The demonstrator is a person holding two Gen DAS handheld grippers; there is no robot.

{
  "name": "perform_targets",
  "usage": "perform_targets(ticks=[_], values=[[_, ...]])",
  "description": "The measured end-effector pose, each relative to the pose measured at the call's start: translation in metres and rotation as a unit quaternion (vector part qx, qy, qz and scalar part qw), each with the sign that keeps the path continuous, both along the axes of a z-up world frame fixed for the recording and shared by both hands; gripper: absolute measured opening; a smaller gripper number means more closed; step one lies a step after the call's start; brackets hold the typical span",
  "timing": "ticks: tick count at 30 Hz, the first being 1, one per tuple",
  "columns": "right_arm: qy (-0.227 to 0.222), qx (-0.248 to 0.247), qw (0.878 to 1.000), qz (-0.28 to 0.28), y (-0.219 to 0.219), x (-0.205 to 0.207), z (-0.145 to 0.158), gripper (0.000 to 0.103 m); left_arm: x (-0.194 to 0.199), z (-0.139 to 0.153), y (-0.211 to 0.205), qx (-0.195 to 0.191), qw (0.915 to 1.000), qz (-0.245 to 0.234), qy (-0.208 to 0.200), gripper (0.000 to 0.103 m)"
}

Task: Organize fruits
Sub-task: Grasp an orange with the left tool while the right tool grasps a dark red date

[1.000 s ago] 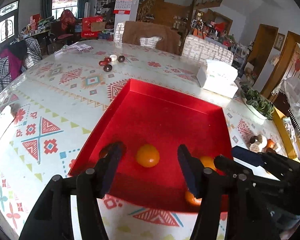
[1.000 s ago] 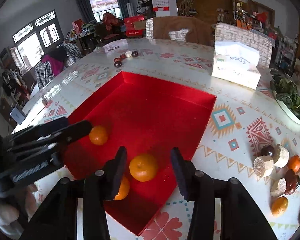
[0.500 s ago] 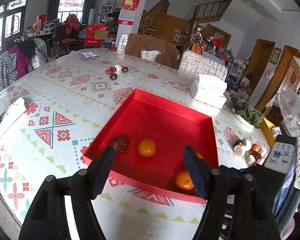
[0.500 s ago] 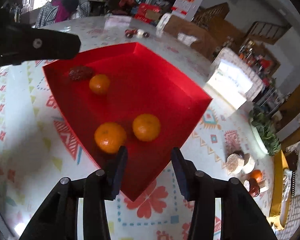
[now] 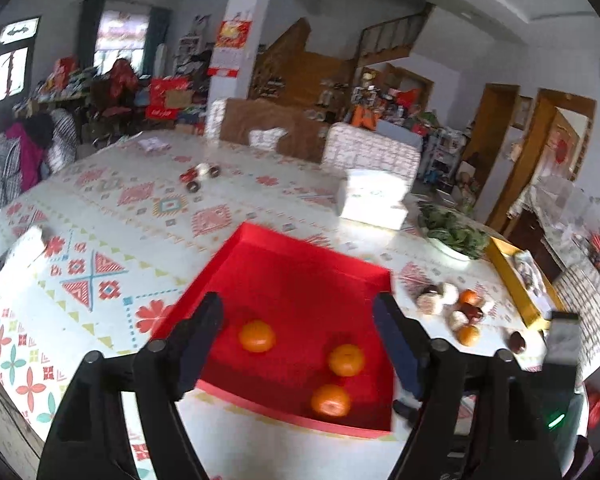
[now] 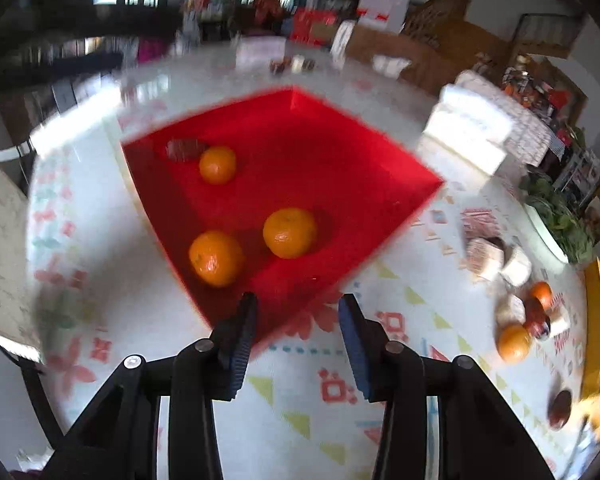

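Inside the red tray [image 6: 380, 184], on the patterned surface [image 5: 112, 240]: three oranges, namely one far orange [image 6: 217, 164] beside a dark date-like fruit [image 6: 186, 149] in the corner, and a near pair, orange [image 6: 289, 233] and orange [image 6: 216, 258], close together but apart. Probably sorted stock, grouped loosely by kind.

Outside the tray, to its right: unsorted cluster of pale round items, dark fruits and two small oranges [image 6: 514, 343]; a single dark fruit [image 6: 560, 409] lies farther right. Judged to be the remaining work.

Left tool [image 5: 300, 344]: released, jaws wide, empty, raised above the tray's near edge.

Right tool [image 6: 298, 334]: released, jaws apart, empty, held over the surface just off the tray's near corner; the view is blurred, suggesting motion. Placement suggests it is best positioned to fetch from the right-hand cluster.

Other: white tissue box [image 5: 374, 204], dish of greens [image 5: 452, 236], small items at the far side [image 5: 200, 174].
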State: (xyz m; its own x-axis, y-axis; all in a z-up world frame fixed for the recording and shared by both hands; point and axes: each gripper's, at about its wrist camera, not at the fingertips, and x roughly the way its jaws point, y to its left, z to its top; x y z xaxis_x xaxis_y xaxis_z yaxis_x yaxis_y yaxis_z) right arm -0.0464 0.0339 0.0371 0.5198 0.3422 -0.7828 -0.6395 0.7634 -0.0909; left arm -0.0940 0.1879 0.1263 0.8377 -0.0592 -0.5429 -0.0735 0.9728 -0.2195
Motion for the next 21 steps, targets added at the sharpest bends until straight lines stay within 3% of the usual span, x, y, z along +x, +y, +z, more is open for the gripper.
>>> perform_targets(ticks=[1, 5, 9, 11, 12, 13, 15, 17, 21], values=[[-0.009, 0.027, 1.0, -0.009, -0.015, -0.004, 0.008, 0.046, -0.002, 0.004, -0.009, 0.002, 0.9999, -0.01, -0.007, 0.081], [-0.053, 0.084, 0.991, -0.092, -0.094, -0.008, 0.033, 0.068, -0.002, 0.012, -0.046, -0.002, 0.9979, -0.063, -0.016, 0.084], [-0.065, 0.083, 0.972, -0.211, -0.183, 0.006, 0.036, 0.068, 0.014, 0.002, -0.091, -0.019, 0.992, -0.125, 0.005, 0.084], [-0.036, 0.107, 0.954, -0.278, -0.235, 0.019, 0.031, 0.049, 0.027, -0.011, -0.121, -0.02, 0.9875, -0.154, 0.024, 0.084], [-0.019, 0.128, 0.944, -0.305, -0.257, 0.023, 0.027, 0.047, 0.031, -0.015, -0.131, -0.018, 0.9862, -0.162, 0.029, 0.083], [-0.001, 0.149, 0.933, -0.329, -0.28, 0.028, 0.021, 0.047, 0.039, -0.022, -0.148, -0.014, 0.9832, -0.178, 0.039, 0.08], [0.023, 0.179, 0.916, -0.358, -0.308, 0.036, 0.01, 0.046, 0.052, -0.033, -0.176, -0.007, 0.977, -0.205, 0.059, 0.057], [0.031, 0.188, 0.909, -0.37, -0.319, 0.043, 0.003, 0.046, 0.064, -0.042, -0.196, -0.002, 0.9725, -0.219, 0.079, 0.056], [0.035, 0.192, 0.91, -0.365, -0.319, 0.053, -0.005, 0.047, 0.093, -0.065, -0.232, 0.02, 0.9669, -0.228, 0.113, 0.056]])
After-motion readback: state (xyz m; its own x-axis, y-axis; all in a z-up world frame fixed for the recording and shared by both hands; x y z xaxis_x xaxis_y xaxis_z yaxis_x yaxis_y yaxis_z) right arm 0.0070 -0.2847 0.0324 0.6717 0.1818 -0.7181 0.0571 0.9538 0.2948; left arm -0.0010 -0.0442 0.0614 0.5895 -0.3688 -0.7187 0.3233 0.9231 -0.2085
